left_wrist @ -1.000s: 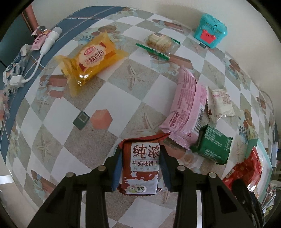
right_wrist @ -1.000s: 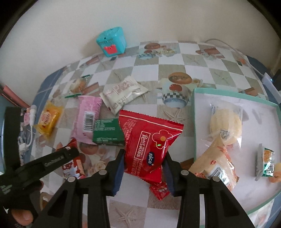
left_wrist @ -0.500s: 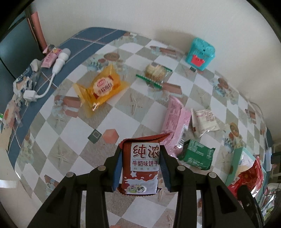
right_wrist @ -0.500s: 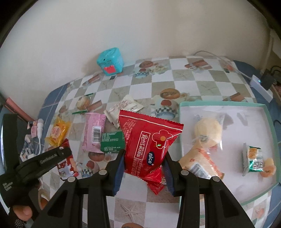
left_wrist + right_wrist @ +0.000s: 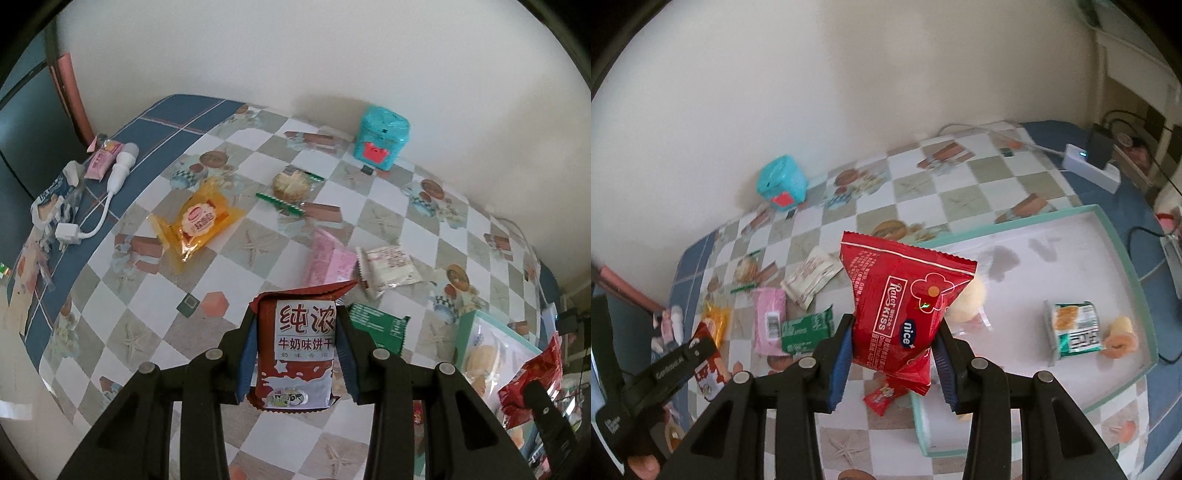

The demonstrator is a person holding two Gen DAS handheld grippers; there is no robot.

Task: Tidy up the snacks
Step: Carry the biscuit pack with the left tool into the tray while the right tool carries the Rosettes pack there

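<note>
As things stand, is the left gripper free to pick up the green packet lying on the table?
Probably not yet: the left gripper is shut on the red-and-white milk biscuit packet. The green packet lies uncovered just beyond, so only the full gripper blocks it.

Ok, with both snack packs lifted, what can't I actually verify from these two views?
- Tray contents, right wrist view: the red Rater Kiss pack in the right hand-held gripper covers most of the pale round snack.
- Left wrist view: the tray is cut off by the frame edge.
- Green packet, left wrist view: its print is too small to read, partly behind the milk biscuit pack in the left hand-held gripper.
</note>
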